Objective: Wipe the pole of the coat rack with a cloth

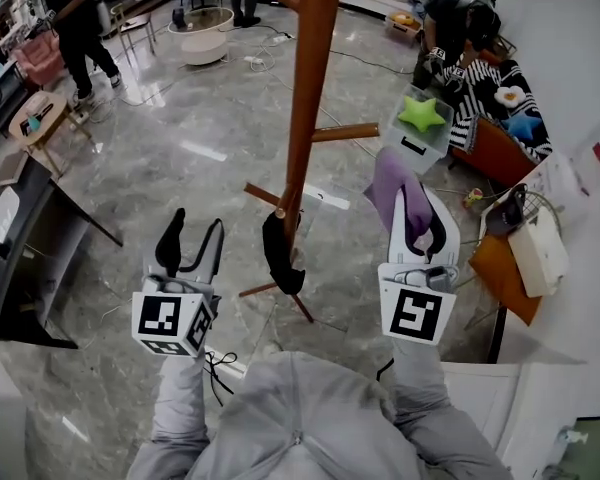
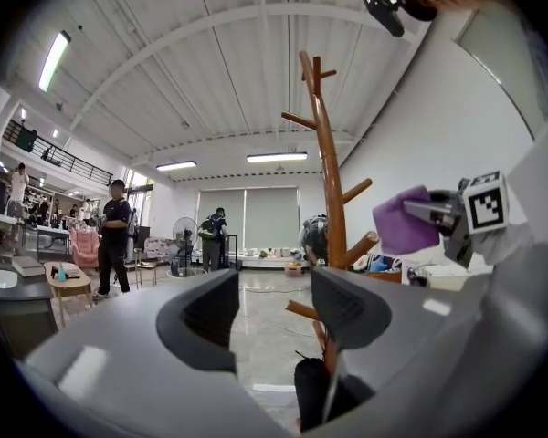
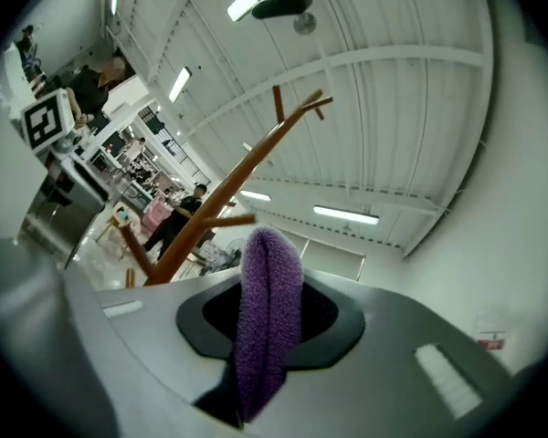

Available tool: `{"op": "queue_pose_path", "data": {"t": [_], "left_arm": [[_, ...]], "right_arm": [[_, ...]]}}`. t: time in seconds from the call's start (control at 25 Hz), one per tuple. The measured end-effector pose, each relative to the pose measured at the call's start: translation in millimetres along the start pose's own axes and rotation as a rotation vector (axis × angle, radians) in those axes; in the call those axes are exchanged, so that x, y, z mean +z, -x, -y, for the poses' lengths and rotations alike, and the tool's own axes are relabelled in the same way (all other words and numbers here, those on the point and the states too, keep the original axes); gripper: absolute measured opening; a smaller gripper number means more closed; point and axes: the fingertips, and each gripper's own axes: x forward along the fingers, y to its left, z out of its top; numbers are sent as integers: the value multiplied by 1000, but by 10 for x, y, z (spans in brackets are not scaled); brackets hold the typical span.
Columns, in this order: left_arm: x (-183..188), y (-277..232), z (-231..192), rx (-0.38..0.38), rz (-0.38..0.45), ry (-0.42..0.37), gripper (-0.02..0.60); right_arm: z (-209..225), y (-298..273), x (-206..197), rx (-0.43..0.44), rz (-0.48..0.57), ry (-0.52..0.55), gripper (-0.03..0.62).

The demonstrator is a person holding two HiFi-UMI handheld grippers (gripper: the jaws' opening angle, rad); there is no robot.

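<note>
The coat rack's brown wooden pole [image 1: 305,88] rises in the middle of the head view, with side pegs and a black item [image 1: 280,253] hanging low on it. My right gripper [image 1: 417,223] is to the right of the pole and shut on a purple cloth [image 1: 395,190], which stands a little apart from the wood. The right gripper view shows the cloth [image 3: 269,318] folded between the jaws, with the pole [image 3: 228,199] slanting to the left. My left gripper [image 1: 190,243] is left of the pole, open and empty. The left gripper view shows the pole [image 2: 331,199] and the cloth [image 2: 404,219] to its right.
A clear box with a green star cushion [image 1: 422,115] sits behind the right gripper. An orange stool [image 1: 500,268] and a white bag [image 1: 540,248] stand at the right. A dark desk [image 1: 20,238] is at the left. People stand far back near a round white table [image 1: 202,33].
</note>
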Motion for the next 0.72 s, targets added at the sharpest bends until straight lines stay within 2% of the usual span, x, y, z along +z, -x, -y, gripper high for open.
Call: {"op": "queue_pose_path", "data": {"t": [0.08, 0.16, 0.28, 0.4, 0.48, 0.56, 0.64, 0.72], "left_arm": [[5, 7, 6, 1, 3, -2, 268], [13, 18, 0, 6, 8, -1, 267], [20, 33, -19, 16, 14, 4, 268], [15, 49, -51, 23, 19, 9, 268], [-1, 71, -94, 31, 23, 13, 268], [-24, 91, -143, 40, 25, 16, 268], [-42, 106, -189, 47, 21, 18, 268], [-58, 120, -226, 51, 15, 22, 268]], "right_arm": [[227, 61, 422, -62, 101, 5, 71], [349, 116, 867, -89, 214, 20, 71], [292, 160, 1392, -66, 342, 41, 71], [60, 134, 1656, -10, 397, 55, 71], [-161, 37, 1660, 48, 385, 51, 71], [-384, -123, 1515, 91, 326, 60, 70], [-539, -304, 1227, 98, 195, 103, 71], [-615, -435, 965, 83, 56, 202, 71]]}}
